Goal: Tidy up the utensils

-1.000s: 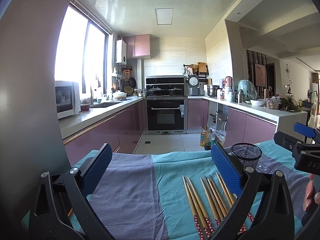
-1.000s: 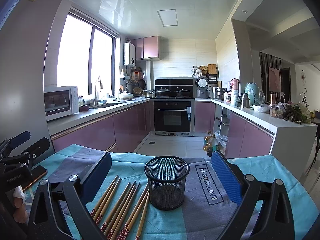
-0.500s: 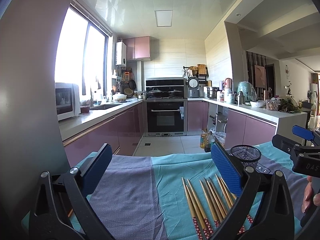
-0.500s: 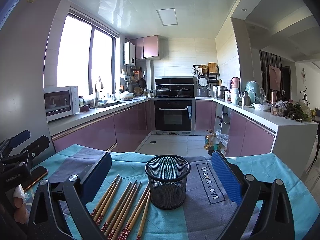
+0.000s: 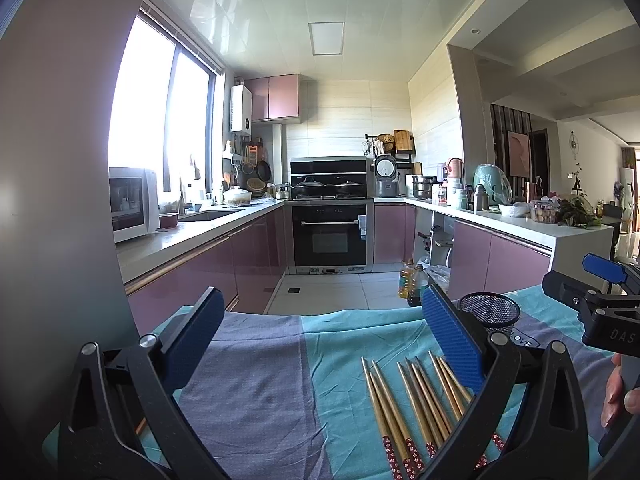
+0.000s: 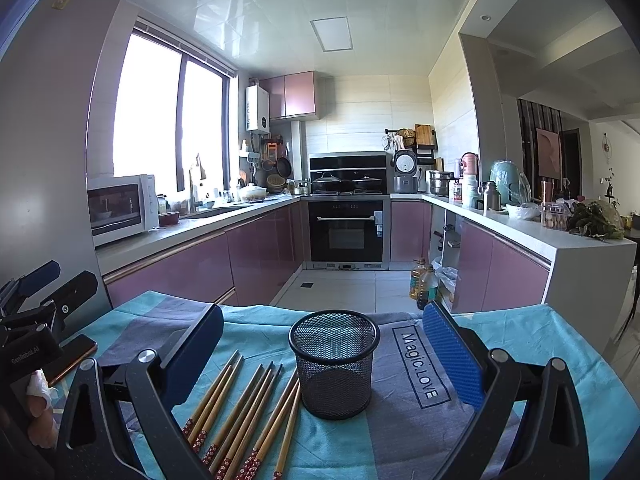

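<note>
Several wooden chopsticks with red patterned ends lie side by side on the teal and grey cloth, just left of an upright black mesh cup. In the left wrist view the chopsticks lie under my right finger, with the mesh cup beyond it. My left gripper hovers open and empty above the cloth. My right gripper is open too, its jaws either side of the cup and held nearer than it.
A phone lies on the cloth at the left edge. Beyond the table's far edge are the kitchen floor, two oil bottles, purple cabinets and an oven. A person's fingers hold the right gripper's handle.
Both views have tilted up slightly, so the cloth and chopsticks sit a little lower in frame. Both grippers stay open and nothing on the table has moved.
</note>
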`<state>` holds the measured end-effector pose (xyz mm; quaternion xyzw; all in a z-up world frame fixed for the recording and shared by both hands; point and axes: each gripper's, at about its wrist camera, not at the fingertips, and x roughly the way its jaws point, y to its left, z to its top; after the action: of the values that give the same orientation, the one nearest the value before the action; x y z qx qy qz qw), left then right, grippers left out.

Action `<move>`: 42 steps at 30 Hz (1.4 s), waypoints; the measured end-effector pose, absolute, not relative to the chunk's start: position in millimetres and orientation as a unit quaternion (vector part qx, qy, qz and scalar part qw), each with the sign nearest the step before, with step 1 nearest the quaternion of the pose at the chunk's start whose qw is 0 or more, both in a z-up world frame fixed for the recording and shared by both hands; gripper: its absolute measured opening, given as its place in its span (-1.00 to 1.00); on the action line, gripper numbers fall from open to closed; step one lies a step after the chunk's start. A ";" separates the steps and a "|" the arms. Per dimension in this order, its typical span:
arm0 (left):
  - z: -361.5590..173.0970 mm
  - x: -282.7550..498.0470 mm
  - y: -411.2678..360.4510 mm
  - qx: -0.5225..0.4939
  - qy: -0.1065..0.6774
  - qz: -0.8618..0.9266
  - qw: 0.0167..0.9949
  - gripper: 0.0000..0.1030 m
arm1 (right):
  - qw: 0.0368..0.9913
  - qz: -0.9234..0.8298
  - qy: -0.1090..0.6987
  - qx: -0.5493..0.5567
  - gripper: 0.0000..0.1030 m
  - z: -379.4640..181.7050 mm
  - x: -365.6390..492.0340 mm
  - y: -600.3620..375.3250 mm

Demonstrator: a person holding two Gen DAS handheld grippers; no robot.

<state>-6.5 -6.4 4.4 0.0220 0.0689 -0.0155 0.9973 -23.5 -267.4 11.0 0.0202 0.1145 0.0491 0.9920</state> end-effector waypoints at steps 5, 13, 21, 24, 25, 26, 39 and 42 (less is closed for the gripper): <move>4.3 -6.5 -7.0 0.022 0.069 -0.015 0.997 0.89 | 0.992 0.048 0.114 0.020 0.88 11.1 -23.3 -267.9; 4.4 -6.4 -7.4 0.022 0.069 -0.016 0.997 0.89 | 0.992 0.048 0.113 0.022 0.88 11.4 -25.0 -268.5; 4.2 -6.0 -7.7 0.021 0.070 -0.016 0.997 0.89 | 0.992 0.049 0.113 0.021 0.88 11.9 -25.3 -269.5; 4.0 -6.3 -8.1 0.021 0.069 -0.016 0.997 0.89 | 0.992 0.049 0.112 0.022 0.88 12.2 -25.2 -269.6; 3.9 -6.0 -8.3 0.022 0.070 -0.016 0.997 0.89 | 0.992 0.049 0.113 0.022 0.88 12.3 -25.0 -269.9; 3.9 -6.2 -7.7 0.021 0.070 -0.017 0.997 0.89 | 0.992 0.049 0.113 0.022 0.88 12.4 -25.2 -270.2; 4.8 -7.0 -11.9 0.020 0.070 -0.020 0.997 0.89 | 0.992 0.048 0.111 0.022 0.88 13.0 -25.1 -268.9; 4.9 -6.8 -11.5 0.020 0.071 -0.021 0.997 0.89 | 0.992 0.048 0.111 0.023 0.88 12.8 -25.2 -268.8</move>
<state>-6.8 -11.5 4.9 0.0195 0.0706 -0.0212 0.9971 -25.2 -268.8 12.8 0.0226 0.1113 0.0484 0.9924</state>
